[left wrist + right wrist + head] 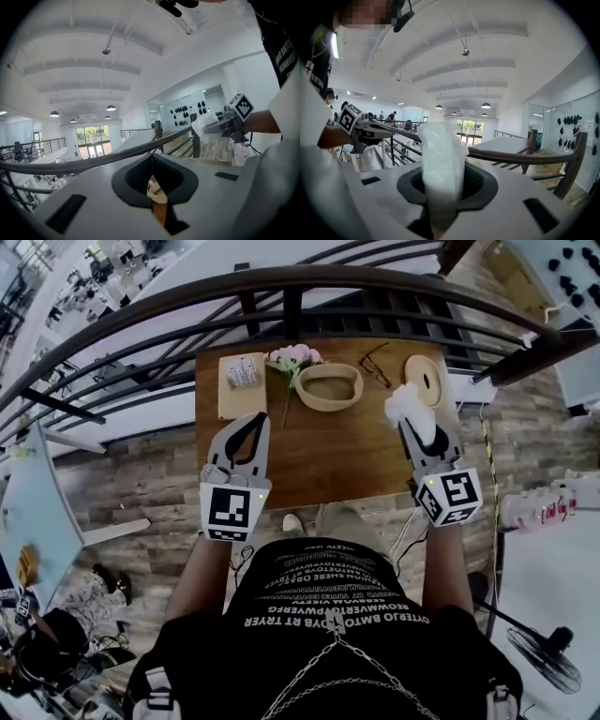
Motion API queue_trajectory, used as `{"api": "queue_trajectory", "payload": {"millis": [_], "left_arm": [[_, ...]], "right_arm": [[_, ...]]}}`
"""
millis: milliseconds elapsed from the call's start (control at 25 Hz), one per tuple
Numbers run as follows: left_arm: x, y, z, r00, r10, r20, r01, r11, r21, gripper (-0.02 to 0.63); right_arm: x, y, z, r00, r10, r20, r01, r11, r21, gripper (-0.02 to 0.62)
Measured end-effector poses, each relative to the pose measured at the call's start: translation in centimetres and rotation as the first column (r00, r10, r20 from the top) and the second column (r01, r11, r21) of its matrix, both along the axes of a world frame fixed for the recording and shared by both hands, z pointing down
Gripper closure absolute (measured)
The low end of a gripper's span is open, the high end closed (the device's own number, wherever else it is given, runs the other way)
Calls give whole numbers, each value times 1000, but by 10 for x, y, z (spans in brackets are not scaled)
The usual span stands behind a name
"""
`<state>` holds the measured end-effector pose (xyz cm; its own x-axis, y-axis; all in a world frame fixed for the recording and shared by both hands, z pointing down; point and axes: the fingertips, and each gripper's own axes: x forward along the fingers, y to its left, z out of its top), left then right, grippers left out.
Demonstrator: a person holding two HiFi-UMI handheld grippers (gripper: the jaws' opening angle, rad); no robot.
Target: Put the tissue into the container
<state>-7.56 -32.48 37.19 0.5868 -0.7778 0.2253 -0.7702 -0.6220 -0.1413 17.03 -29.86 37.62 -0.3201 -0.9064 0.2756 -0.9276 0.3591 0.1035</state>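
A crumpled white tissue (406,405) sticks up out of my right gripper (413,425), which is shut on it above the right side of the wooden table (328,460). In the right gripper view the tissue (440,164) fills the gap between the jaws. The beige oval container (329,386) stands at the table's far middle, to the left of the tissue. My left gripper (250,420) is held over the table's left part, its jaws shut with nothing in them. Through them a bit of the container (157,193) shows. The left gripper view also catches the right gripper (224,124) with the tissue (202,127).
A tissue pack (242,381) lies at the far left of the table, with pink flowers (293,357) beside it. Glasses (375,365) and a round wooden disc (427,381) lie at the far right. A dark railing (300,282) runs behind the table.
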Motion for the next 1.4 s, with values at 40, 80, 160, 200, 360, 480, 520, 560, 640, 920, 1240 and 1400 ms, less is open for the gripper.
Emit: {"api": "queue_trajectory", "payload": {"millis": [40, 80, 160, 200, 360, 480, 520, 560, 640, 920, 1240, 1400], "left_arm": [[4, -4, 1, 1000, 2, 4, -2, 1000, 2, 578], [9, -9, 1, 1000, 1, 8, -1, 1000, 4, 577], [17, -20, 2, 1000, -8, 11, 8, 1000, 3, 578], [22, -26, 2, 1000, -14, 11, 14, 1000, 2, 577], [43, -49, 4, 999, -28, 19, 28, 1000, 1, 578], [54, -70, 8, 999, -46, 26, 47, 999, -7, 578], [58, -77, 9, 998, -53, 27, 53, 999, -9, 578], [61, -84, 10, 998, -59, 26, 59, 998, -10, 578], [67, -97, 11, 997, -68, 26, 69, 998, -13, 577], [76, -133, 34, 993, -110, 44, 112, 992, -51, 578], [79, -148, 63, 984, -162, 72, 169, 980, -108, 578], [77, -142, 67, 979, -182, 86, 192, 974, -117, 578]], "right_arm": [[4, -4, 6, 1000, 2, 5, -1, 1000, -8, 479], [9, -9, 12, 1000, 1, 10, -1, 1000, -17, 479], [17, -20, 24, 1000, -4, 15, 5, 999, -39, 479], [21, -26, 30, 1000, -9, 16, 10, 999, -51, 479], [39, -55, 51, 999, -26, 25, 28, 996, -88, 479], [49, -80, 69, 999, -45, 26, 48, 992, -116, 479], [52, -88, 76, 998, -54, 23, 56, 990, -126, 479], [54, -96, 82, 998, -62, 20, 64, 989, -136, 479], [58, -113, 95, 997, -79, 18, 81, 984, -158, 479], [47, -164, 155, 985, -155, 71, 169, 948, -269, 479], [4, -195, 239, 952, -293, 92, 305, 868, -391, 479], [-13, -199, 270, 937, -335, 104, 345, 831, -436, 480]]}}
